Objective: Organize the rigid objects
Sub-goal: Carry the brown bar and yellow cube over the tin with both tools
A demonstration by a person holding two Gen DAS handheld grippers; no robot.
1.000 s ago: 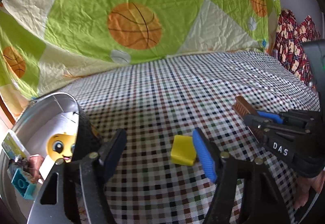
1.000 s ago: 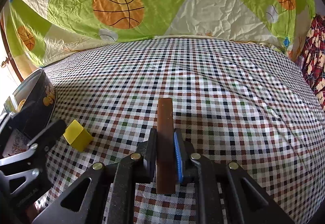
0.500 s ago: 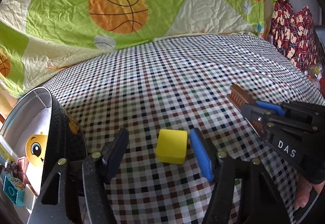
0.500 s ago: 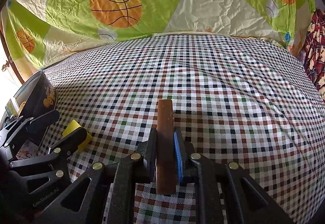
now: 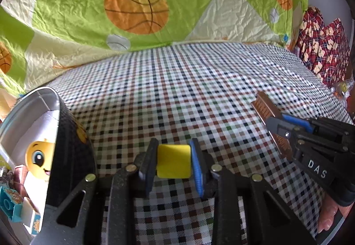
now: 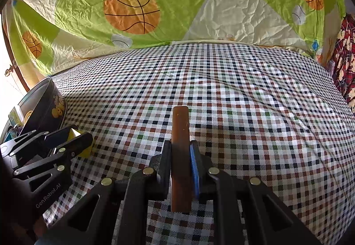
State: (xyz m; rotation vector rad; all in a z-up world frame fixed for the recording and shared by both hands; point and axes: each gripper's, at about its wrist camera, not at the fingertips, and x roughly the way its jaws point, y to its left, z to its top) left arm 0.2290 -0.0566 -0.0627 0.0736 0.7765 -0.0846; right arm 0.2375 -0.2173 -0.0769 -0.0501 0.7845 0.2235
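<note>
Gripping the yellow block beside the tin

Lifting comes next, I judge, and it wants care: my left tongs (image 5: 173,164) are clamped on the yellow block (image 5: 174,164), which sits on the checked bedsheet (image 5: 199,89) just right of the round tin (image 5: 66,134). The pads press its two side faces squarely, so I should raise it straight up before swinging left, high enough to clear the tin's black wall. The tin already holds a blue brick (image 5: 10,209) and other small pieces, so I would let go over a free spot inside. My right tongs (image 6: 180,164) are closed on a brown stick (image 6: 180,145), held out over the sheet; I should keep them parked to the right, well apart from the left's path.

Against the earlier views, the left jaws have just been closing: they stood wide on either side of the block, and now they pinch it. The block now sits centred between the pads. The right tongs and stick look unchanged.
</note>
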